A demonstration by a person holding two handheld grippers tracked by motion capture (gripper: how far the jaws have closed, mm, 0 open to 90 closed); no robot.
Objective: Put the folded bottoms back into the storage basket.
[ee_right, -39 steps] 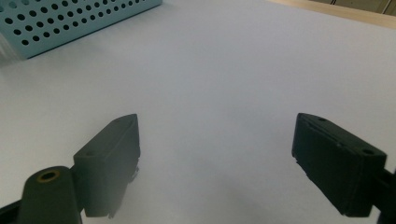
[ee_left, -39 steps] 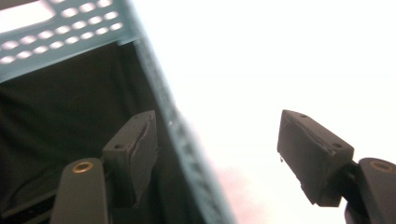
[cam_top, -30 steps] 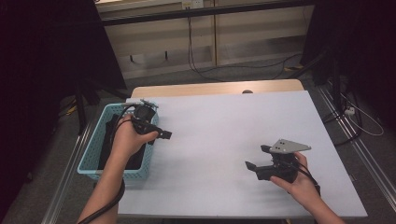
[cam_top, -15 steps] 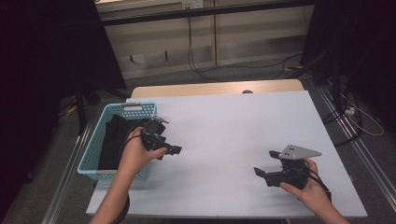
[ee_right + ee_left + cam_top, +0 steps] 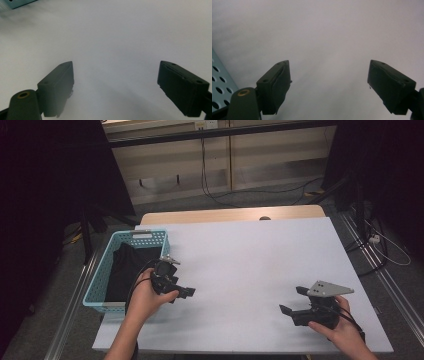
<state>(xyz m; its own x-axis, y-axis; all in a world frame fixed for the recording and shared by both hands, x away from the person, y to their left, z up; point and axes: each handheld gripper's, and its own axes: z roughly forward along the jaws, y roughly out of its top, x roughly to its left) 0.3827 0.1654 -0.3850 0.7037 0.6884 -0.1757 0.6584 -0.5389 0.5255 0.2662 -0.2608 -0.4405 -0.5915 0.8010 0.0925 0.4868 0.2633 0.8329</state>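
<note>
Basket [image 5: 131,268] sits at the bench's [image 5: 260,265] left edge in the high view, one dark cloth [image 5: 129,264] inside — just behind and left of the left hand-held gripper [image 5: 179,290], long axis running away from the person. The right hand-held gripper [image 5: 296,301] is well apart. Left gripper view: jaws apart, basket wall [image 5: 219,82] beside. Right gripper view: jaws apart over bare bench [image 5: 117,37] — one basket, one cloth, two grippers.

Hidden and cropped items, one moment at the white table

Black cloth [image 5: 127,270] in the perforated turquoise plastic basket [image 5: 98,285]: near part hidden behind the left hand [image 5: 150,295]; kind of garment was not discernible. Basket in the left gripper view [image 5: 219,85]: cut off by the picture's edge. Both forearms were cropped at the high view's bottom edge.
</note>
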